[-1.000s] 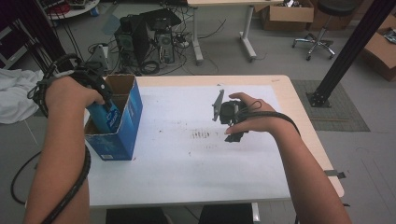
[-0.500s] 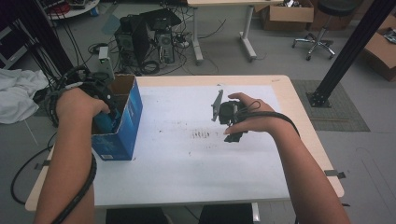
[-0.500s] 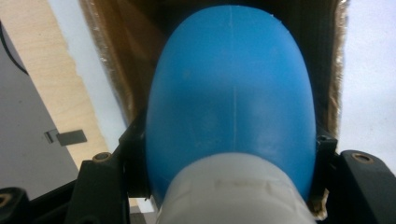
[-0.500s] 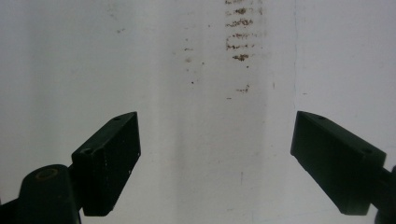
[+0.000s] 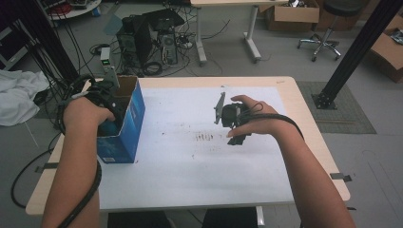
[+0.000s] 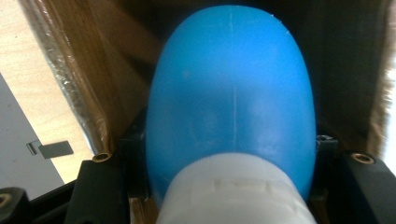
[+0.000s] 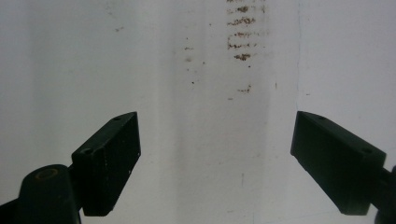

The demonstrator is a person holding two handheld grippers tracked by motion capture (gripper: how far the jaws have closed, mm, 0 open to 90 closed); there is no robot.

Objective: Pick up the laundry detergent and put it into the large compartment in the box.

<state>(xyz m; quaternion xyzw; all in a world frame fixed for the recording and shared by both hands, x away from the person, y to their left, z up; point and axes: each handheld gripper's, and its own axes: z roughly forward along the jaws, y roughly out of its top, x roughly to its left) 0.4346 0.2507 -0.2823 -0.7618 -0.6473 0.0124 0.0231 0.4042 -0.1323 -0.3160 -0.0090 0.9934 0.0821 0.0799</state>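
A pale wooden table [image 5: 304,118] carries a wide white paper sheet [image 5: 190,166] over most of its top, the sheet marked near its middle with a patch of small brown smudges [image 5: 205,137]. At the table's left end stands an open blue cardboard box [image 5: 129,124] with plain brown inner walls. The person's left hand [image 5: 84,114] reaches down into that box, and the left gripper [image 6: 229,177] it carries is closed on a smooth blue egg-shaped plastic object with a white band at its near end [image 6: 231,93]; seen along the jaws, they press against the object's two sides, and it sits inside the box with the brown cardboard walls close around it. Well apart from the box, over the middle of the sheet, the right hand [image 5: 256,121] holds the right gripper [image 7: 217,154] just above the paper, its two black jaws spread wide with nothing between them and the smudges lying ahead of them.
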